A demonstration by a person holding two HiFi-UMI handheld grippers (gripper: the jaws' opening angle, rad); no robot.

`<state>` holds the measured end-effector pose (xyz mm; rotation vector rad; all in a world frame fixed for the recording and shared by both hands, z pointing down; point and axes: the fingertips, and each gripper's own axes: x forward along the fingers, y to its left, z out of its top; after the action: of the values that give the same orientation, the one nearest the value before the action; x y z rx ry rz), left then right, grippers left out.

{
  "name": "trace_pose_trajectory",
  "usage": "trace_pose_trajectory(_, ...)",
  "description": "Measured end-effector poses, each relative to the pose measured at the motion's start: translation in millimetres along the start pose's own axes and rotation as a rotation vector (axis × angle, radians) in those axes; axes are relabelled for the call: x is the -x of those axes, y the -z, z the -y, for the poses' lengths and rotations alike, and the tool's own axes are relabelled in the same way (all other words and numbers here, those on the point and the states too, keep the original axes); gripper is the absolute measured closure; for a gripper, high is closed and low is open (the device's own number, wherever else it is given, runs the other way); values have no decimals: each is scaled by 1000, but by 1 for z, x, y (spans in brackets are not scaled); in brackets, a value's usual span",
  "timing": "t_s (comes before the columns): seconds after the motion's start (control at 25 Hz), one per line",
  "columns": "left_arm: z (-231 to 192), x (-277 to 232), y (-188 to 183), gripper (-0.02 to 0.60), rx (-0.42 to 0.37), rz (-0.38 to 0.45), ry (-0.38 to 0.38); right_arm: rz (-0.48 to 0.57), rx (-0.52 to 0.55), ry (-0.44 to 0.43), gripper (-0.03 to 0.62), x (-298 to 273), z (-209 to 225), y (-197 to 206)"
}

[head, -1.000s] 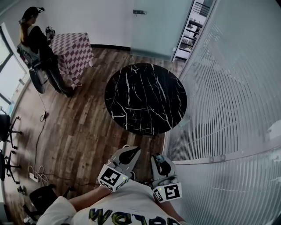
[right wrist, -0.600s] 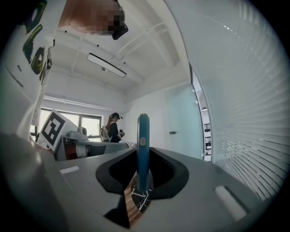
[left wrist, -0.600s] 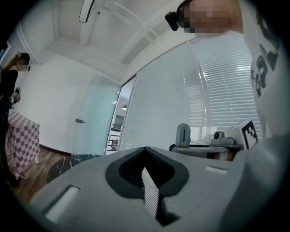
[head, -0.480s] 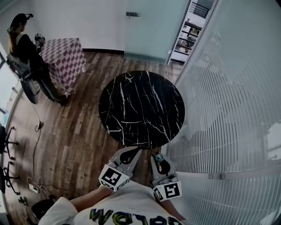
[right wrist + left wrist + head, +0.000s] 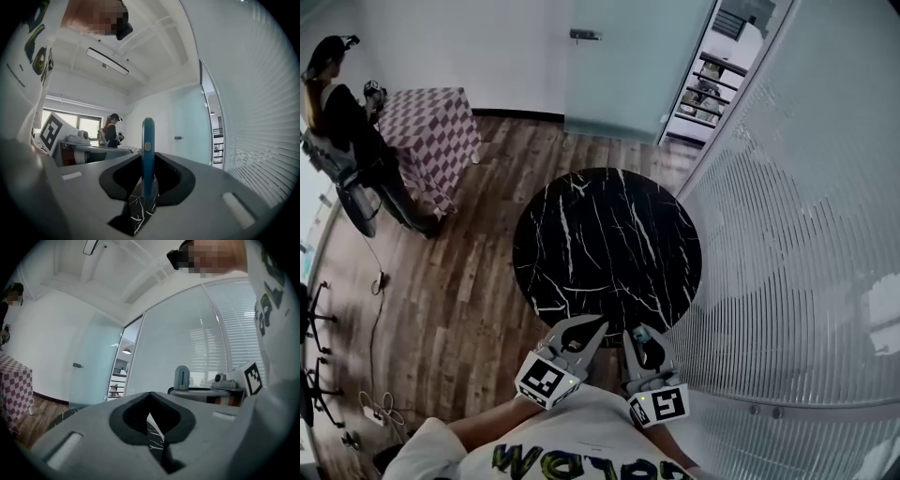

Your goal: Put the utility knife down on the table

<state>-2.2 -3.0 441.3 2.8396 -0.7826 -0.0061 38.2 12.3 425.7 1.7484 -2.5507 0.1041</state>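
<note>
Close to the person's chest, the right gripper [image 5: 148,190] is clamping its jaws on the slim blue utility knife [image 5: 148,140], which is standing upright. The left gripper [image 5: 151,427] is hanging beside it, jaws closed on nothing. The knife is probably handling light, stiff and slick, so a mid-handle hold is suiting it. Just ahead, the round black marble surface [image 5: 609,244] is lying.

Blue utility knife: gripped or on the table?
Gripped. The blue utility knife stands upright, clamped between the right gripper's jaws, not on the round black marble table.
</note>
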Motion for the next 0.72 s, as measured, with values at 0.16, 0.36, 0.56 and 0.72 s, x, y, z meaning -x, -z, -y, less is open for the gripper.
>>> trace_pose_trajectory(0.16, -31, -8, -4, 578, 21, -2, -9, -13, -2, -4, 520, -31, 4, 2)
trace_pose_trajectory(0.36, -57, -17, -4, 578, 24, -15, -1, -14, -20, 16, 522, -57, 14, 5)
trace_pose_trajectory(0.56, -71, -27, 4, 578, 32, -38, 9, -19, -27, 32, 521, -71, 26, 12)
trace_pose_trajectory(0.72, -73, -37, 6, 578, 29, -49, 24, -21, -35, 43, 521, -77, 34, 14)
